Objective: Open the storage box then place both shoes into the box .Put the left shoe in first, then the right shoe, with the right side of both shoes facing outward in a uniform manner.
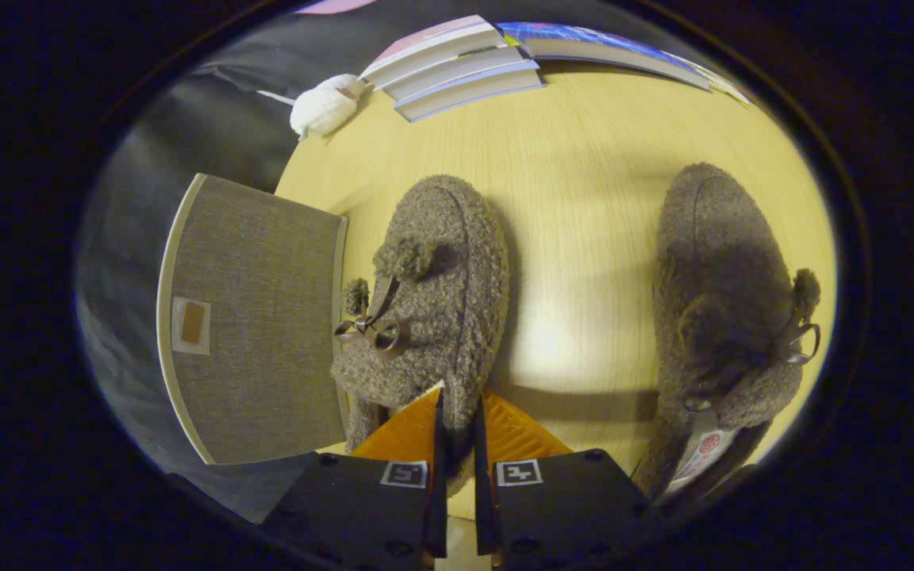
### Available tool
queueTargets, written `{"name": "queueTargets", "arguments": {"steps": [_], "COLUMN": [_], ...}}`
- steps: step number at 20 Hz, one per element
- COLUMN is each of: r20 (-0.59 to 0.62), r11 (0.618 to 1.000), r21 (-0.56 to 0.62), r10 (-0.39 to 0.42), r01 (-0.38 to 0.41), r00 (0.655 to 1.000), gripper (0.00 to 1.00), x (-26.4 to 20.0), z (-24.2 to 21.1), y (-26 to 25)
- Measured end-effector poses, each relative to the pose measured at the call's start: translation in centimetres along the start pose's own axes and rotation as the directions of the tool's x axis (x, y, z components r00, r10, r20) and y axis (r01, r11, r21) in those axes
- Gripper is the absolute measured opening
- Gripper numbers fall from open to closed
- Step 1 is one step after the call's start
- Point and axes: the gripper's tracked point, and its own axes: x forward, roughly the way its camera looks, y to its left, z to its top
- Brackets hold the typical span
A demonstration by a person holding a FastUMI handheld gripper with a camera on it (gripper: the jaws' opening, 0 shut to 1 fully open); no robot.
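Two fuzzy grey-brown shoes lie on the wooden table, toes pointing away from me. The shoe beside the box has pom-poms and a small bow on its side. Its heel rim sits between the fingers of my gripper, which is shut on it. The other shoe lies apart to the right of the fingers, with a paper tag at its heel. Left of the held shoe stands the grey fabric storage box. It shows a flat panel with a small tab. I cannot tell whether it is open.
A stack of books and another book lie at the table's far edge, with a white fluffy item beside them. The box reaches past the table's left edge over grey cloth.
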Motion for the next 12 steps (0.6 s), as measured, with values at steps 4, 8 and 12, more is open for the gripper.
{"name": "queueTargets", "arguments": {"steps": [4, 8, 12], "r20": [0.013, 0.002, 0.025], "r11": [0.998, 0.994, 0.978], "r21": [0.051, 0.088, 0.130], "r10": [0.032, 0.069, 0.159], "r01": [-0.032, -0.069, -0.161], "r00": [0.999, 0.998, 0.987], "gripper": [0.06, 0.03, 0.03], "x": [0.2, -0.1, -2.3], "z": [-0.4, -0.4, -0.2], "y": [0.2, 0.6, 3.1]}}
